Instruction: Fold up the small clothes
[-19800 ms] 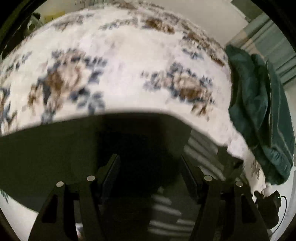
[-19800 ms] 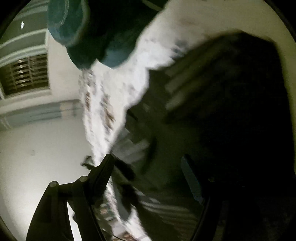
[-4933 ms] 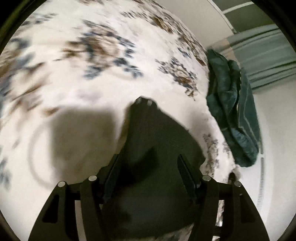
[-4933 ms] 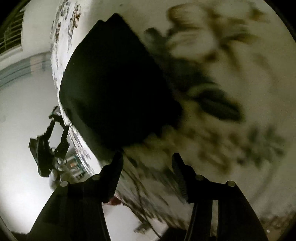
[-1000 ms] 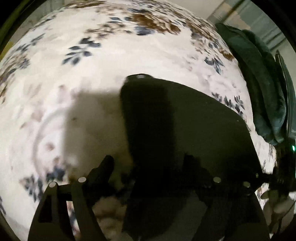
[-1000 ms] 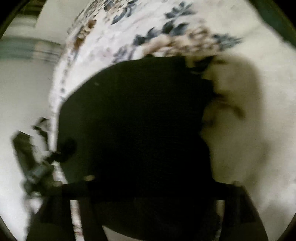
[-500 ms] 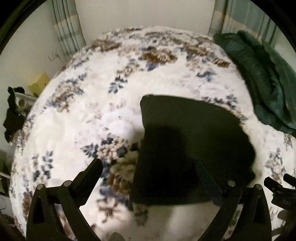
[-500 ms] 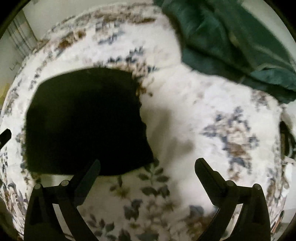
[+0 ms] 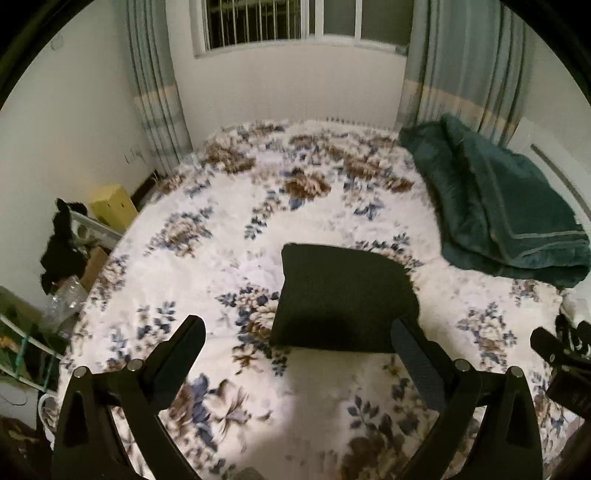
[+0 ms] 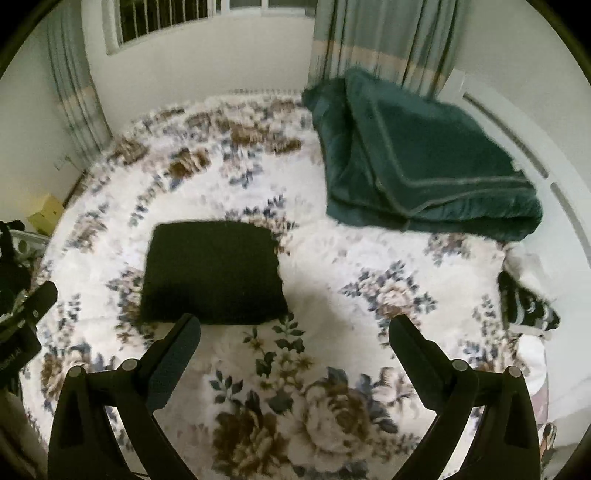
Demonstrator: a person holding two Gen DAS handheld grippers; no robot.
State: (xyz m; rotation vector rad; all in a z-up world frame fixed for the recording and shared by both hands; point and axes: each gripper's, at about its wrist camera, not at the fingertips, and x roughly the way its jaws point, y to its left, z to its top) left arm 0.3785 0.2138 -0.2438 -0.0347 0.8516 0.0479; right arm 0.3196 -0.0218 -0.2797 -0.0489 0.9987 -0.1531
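Observation:
A dark garment lies folded into a flat rectangle on the flowered bed cover; the right wrist view shows the same garment left of centre. My left gripper is open high above the bed, nothing between its fingers. My right gripper is open too, equally high and empty. The other gripper shows at the right edge of the left wrist view, and at the left edge of the right wrist view.
A folded dark green blanket lies at the bed's far right corner. A striped dark cloth sits at the right edge. Left of the bed are a yellow box, a rack and clutter. Curtains and a barred window stand behind.
Both grippers have risen far from the folded garment and let go of it, jaws spreading wide. The views now take in the whole bed and the window wall.

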